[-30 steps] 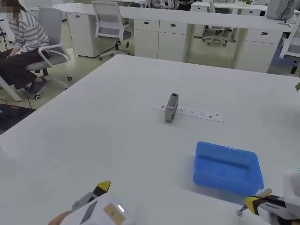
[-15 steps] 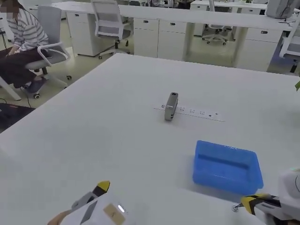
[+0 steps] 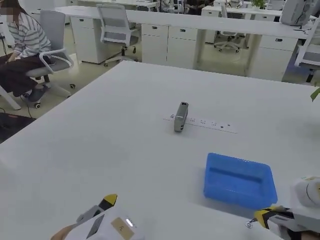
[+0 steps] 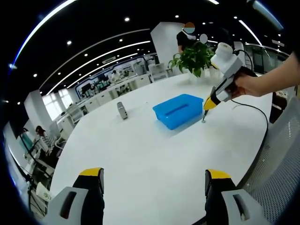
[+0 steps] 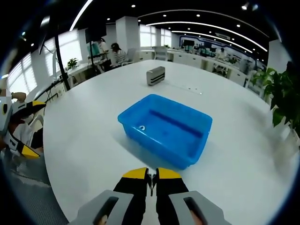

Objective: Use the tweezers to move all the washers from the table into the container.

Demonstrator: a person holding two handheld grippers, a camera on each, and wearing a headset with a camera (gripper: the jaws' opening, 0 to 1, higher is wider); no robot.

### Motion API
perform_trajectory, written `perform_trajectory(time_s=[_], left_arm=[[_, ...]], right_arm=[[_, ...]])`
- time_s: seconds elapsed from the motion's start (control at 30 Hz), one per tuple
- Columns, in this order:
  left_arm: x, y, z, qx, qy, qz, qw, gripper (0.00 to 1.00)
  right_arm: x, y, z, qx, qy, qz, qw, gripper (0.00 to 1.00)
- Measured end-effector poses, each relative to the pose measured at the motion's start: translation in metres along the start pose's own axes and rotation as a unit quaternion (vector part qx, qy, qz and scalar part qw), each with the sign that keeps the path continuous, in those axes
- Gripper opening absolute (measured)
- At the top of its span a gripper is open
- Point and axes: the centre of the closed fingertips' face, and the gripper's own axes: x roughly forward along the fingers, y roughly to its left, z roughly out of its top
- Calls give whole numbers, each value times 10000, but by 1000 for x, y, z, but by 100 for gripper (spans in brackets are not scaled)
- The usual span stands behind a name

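Right claw (image 5: 151, 174) pinches tweezers (image 4: 204, 115), tips down on counter (image 4: 140, 154); left claw (image 4: 154, 172) spread wide, empty. Likely picking a washer (image 3: 248, 225); next lift it into container (image 5: 154, 147) just ahead.

A small grey box-shaped device (image 3: 180, 116) stands at the left end of a flush row of sockets (image 3: 212, 123) (touching it or just over it, the head view does not settle). Beyond, long white desks with drawer units (image 3: 170, 42) cross the room, a white office chair (image 3: 116, 29) beside them. At far left a person in a striped top (image 3: 24, 37) sits in a grey chair (image 3: 52, 37). The left gripper view shows a leafy potted plant (image 4: 193, 56) beneath ceiling lights (image 4: 126, 19).
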Motion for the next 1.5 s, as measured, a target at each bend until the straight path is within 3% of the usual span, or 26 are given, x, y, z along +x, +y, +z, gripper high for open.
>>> perform_trajectory(time_s=[0.33,0.97,1.5], left_arm=[[0,0,0,-11,-12,8,10000,91],[-1,3,0,-9,12,71,10000,90],[-1,3,1,-34,-29,62,10000,91]], right_arm=[[3,1,-4,94,75,13,9999,3],[6,2,1,-154,222,-12,9996,1],[-14,4,39,-289,-146,53,9995,1]])
